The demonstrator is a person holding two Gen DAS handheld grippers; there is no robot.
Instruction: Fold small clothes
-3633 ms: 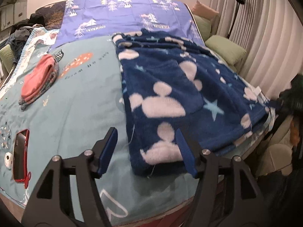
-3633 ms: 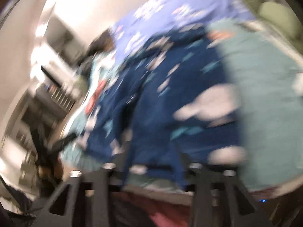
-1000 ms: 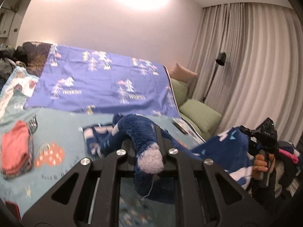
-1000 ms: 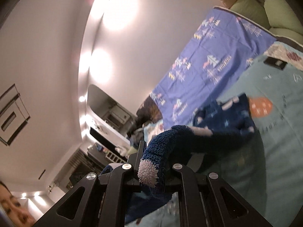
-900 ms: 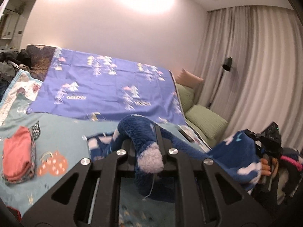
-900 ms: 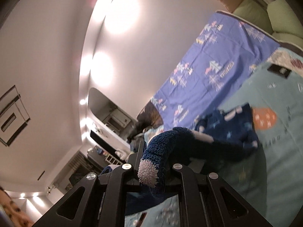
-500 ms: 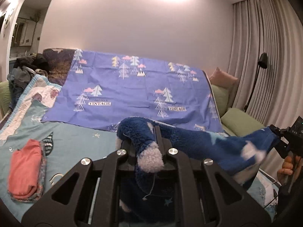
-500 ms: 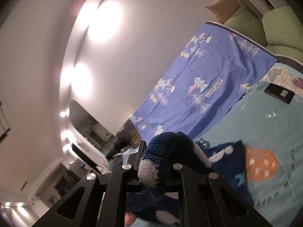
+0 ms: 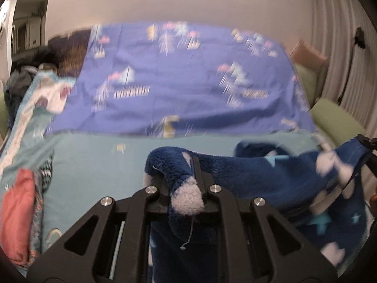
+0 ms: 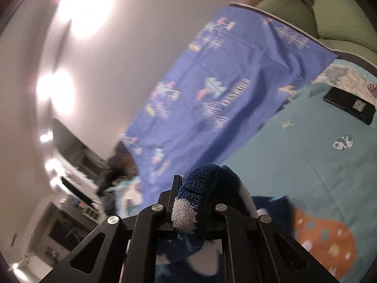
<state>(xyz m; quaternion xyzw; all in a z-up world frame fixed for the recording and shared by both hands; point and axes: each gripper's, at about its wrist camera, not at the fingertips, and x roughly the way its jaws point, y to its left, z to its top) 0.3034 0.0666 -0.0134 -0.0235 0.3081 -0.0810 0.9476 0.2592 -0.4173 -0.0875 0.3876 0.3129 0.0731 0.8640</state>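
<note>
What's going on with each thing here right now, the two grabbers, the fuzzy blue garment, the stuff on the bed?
Left gripper: shut on the fleece garment.
Right gripper: shut on the fleece garment.
Fleece garment: lifted, stretched between both grippers, lower part hanging.
Red clothes: folded, stacked on the bed.
Phone: lying flat on the bed, screen dark.
Purple sheet: spread flat across the far end of the bed.

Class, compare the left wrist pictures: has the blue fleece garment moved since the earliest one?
Yes. The blue fleece garment, then flat on the teal bedspread, now hangs lifted above it between both grippers.
</note>
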